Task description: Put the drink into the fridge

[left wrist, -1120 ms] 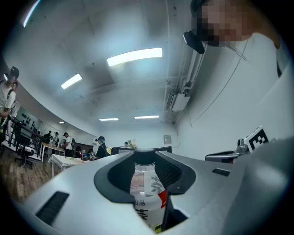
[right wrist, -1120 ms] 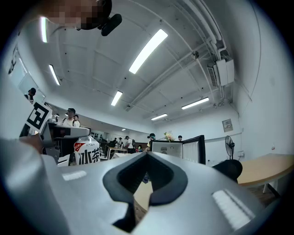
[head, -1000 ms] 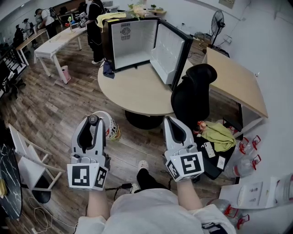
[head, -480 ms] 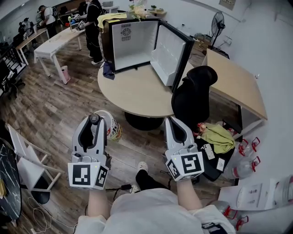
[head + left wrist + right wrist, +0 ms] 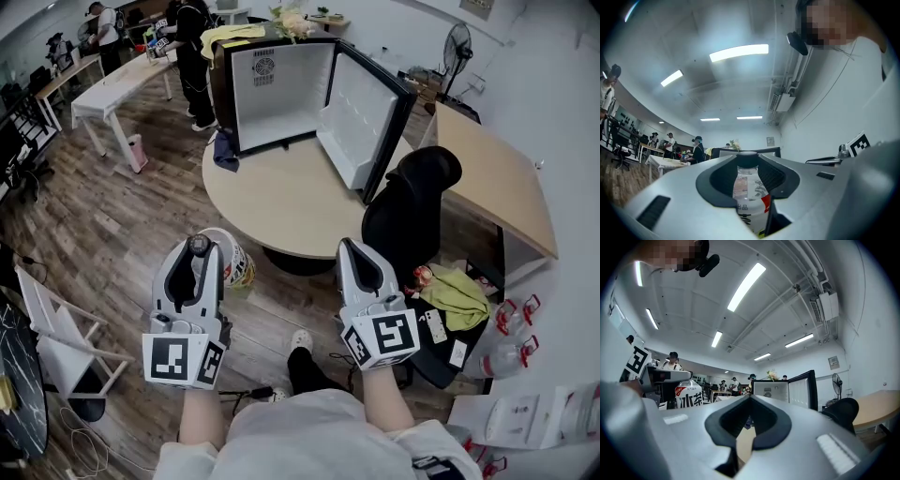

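The drink is a clear bottle (image 5: 231, 264) with a black cap and a white label with red print. My left gripper (image 5: 199, 247) is shut on its neck and it hangs upright over the wooden floor. In the left gripper view the bottle (image 5: 747, 191) fills the gap of the left gripper (image 5: 748, 165). My right gripper (image 5: 352, 246) is shut with nothing in it, level with the left one. Ahead, the black fridge (image 5: 277, 86) stands on a round table (image 5: 281, 202), its door (image 5: 368, 117) swung open to the right and its white inside bare. From the right gripper (image 5: 750, 397), the bottle (image 5: 689, 400) shows at left and the fridge (image 5: 783, 390) ahead.
A black office chair (image 5: 412, 202) stands at the table's right edge, close to my right gripper. A rectangular wooden table (image 5: 497, 178) lies further right, with a green cloth (image 5: 457, 286) and water jugs (image 5: 511, 323) on the floor. People stand at white tables (image 5: 117, 80) far back left.
The round table and fridge have come slightly nearer and larger in the head view. Both grippers keep their pose, and the bottle stays held in the left one.
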The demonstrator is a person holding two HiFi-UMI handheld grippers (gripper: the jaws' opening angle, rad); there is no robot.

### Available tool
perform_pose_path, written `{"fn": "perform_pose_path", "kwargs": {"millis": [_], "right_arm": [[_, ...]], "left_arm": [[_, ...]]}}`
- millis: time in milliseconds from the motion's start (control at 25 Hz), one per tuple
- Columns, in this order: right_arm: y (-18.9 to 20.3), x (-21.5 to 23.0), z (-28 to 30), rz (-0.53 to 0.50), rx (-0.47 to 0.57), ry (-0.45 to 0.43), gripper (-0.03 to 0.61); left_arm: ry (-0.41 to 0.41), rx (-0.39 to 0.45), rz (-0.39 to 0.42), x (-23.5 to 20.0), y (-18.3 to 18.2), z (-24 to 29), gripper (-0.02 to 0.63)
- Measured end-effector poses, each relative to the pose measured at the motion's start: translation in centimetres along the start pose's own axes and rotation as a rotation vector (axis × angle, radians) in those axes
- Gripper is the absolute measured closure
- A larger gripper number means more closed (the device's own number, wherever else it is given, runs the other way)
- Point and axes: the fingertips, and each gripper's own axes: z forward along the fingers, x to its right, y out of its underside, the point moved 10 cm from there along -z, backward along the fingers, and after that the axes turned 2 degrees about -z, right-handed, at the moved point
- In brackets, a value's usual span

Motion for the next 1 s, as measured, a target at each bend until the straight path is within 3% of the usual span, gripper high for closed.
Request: {"fn": "perform_pose_path", "kwargs": {"millis": [600, 1000], "right_arm": [[0.9, 8.0, 14.5, 0.015, 0.025, -0.101, 0.568], [2.4, 13.4, 19.8, 0.023, 0.036, -0.143, 0.568]], "left_arm": [[-0.057, 0.026, 0.03, -2.8, 0.7, 13.9, 0.474], [-0.096, 0.05, 0.04, -2.3, 2.2, 20.6, 0.474]]}}
